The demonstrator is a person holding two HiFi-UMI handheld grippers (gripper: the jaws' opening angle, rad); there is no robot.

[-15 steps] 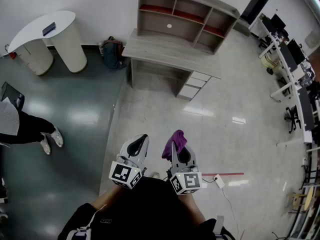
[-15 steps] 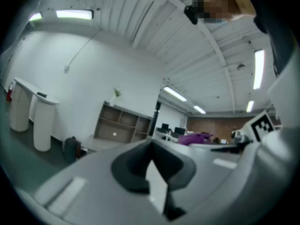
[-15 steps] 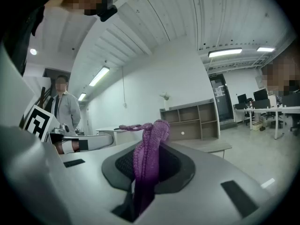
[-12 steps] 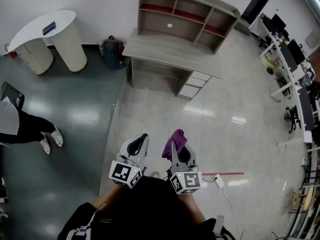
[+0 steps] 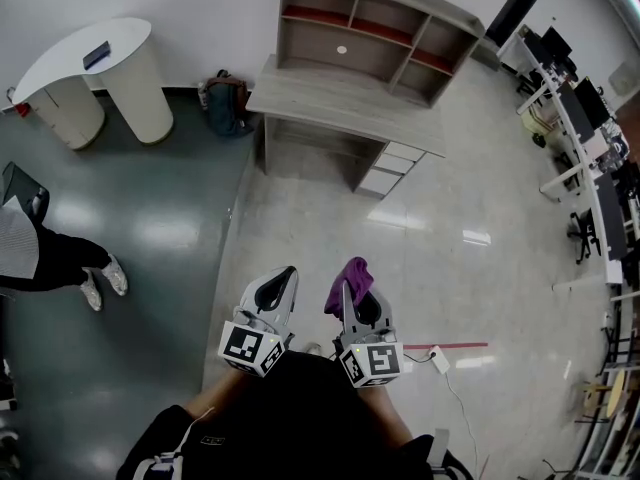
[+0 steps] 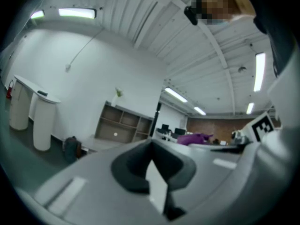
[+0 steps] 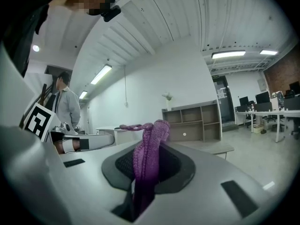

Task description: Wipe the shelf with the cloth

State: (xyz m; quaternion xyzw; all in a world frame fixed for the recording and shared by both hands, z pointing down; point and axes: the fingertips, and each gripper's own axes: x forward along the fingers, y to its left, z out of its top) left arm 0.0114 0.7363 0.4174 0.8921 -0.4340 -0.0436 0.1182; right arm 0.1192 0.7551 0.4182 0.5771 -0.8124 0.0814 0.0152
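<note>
Both grippers held low and close to the body, well apart from the shelf; cloth is in the right one.

The shelf point(image 5: 375, 28) stands on a grey desk point(image 5: 340, 103) against the far wall, with open floor between it and the grippers. A white counter point(image 5: 90, 58) is at far left, a bystander point(image 5: 50, 258) is at the left edge, and a dark backpack point(image 5: 225, 106) sits on the floor just beside the desk. Left gripper point(image 5: 283, 278): jaws brought together at the tips, nothing between them. Right gripper point(image 5: 350, 293): jaws clamped on the purple cloth point(image 5: 350, 280). The cloth stands bunched above the jaws and flops over to the left. The right gripper view shows the same pinch on the cloth point(image 7: 147, 158).
</note>
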